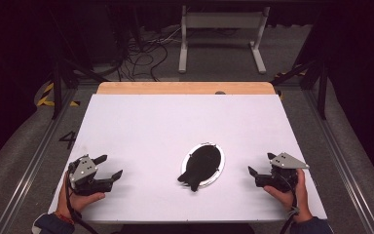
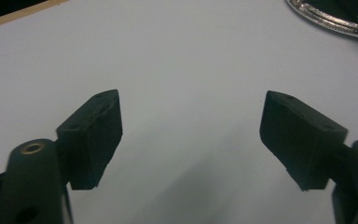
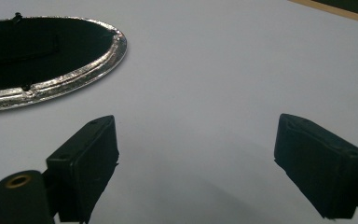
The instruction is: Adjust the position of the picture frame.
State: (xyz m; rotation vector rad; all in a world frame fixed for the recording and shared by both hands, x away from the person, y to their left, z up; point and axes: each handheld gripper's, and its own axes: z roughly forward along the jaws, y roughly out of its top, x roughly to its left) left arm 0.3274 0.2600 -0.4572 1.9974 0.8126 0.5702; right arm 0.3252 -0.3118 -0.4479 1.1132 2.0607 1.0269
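An oval silver-rimmed tray [image 1: 220, 165] lies on the white table [image 1: 151, 126], with a black cloth-like thing [image 1: 199, 166] on it that spills over its near left rim. My left gripper [image 1: 110, 166] rests at the table's front left, held by a hand, jaws open and nothing between them. At the front right my right gripper [image 1: 262, 165] is also open and holds nothing. The left gripper view has the left gripper [image 2: 191, 140] over bare table, the tray rim [image 2: 326, 18] at the top right. In the right gripper view the right gripper [image 3: 196, 163] has the tray [image 3: 74, 74] at its upper left.
A wooden strip [image 1: 185, 88] edges the table's far side. Beyond it stand a white metal frame [image 1: 221, 34] and loose cables [image 1: 146, 53] on the floor. Black rails [image 1: 336, 146] run along both sides of the table.
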